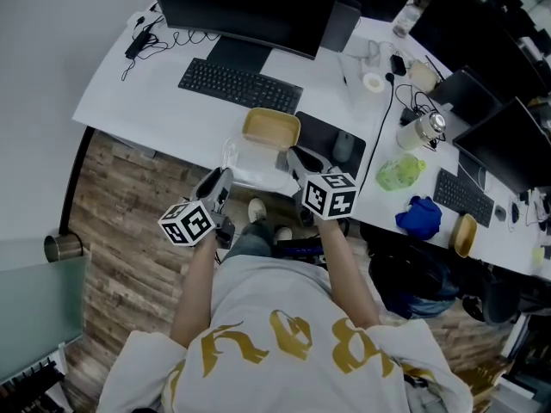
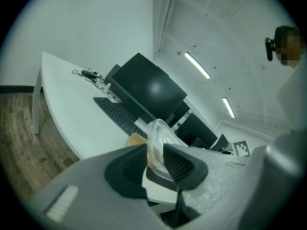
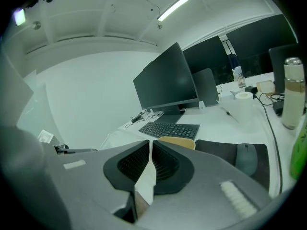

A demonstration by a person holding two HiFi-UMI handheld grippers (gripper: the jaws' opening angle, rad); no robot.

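Observation:
A clear plastic bag (image 1: 250, 163) hangs at the white desk's (image 1: 164, 114) front edge, stretched between both grippers. My left gripper (image 1: 220, 184) is shut on its left side. In the left gripper view the crumpled film (image 2: 158, 140) stands up between the ribbed pads (image 2: 177, 163) of that gripper (image 2: 154, 151). My right gripper (image 1: 297, 160) holds the bag's right edge; in the right gripper view a thin whitish film (image 3: 145, 183) is pinched between the nearly touching jaws of that gripper (image 3: 150, 153). A tan shallow box (image 1: 271, 129) lies just behind the bag.
Behind the box are a black keyboard (image 1: 239, 85) and a large monitor (image 1: 245, 3). A dark mouse pad (image 1: 320, 134) with a grey mouse (image 1: 343, 146) lies to the right. A green bundle (image 1: 400, 172), a blue cloth (image 1: 419, 217) and a metal bottle (image 1: 422, 130) sit further right. Wooden floor (image 1: 120, 231) lies below.

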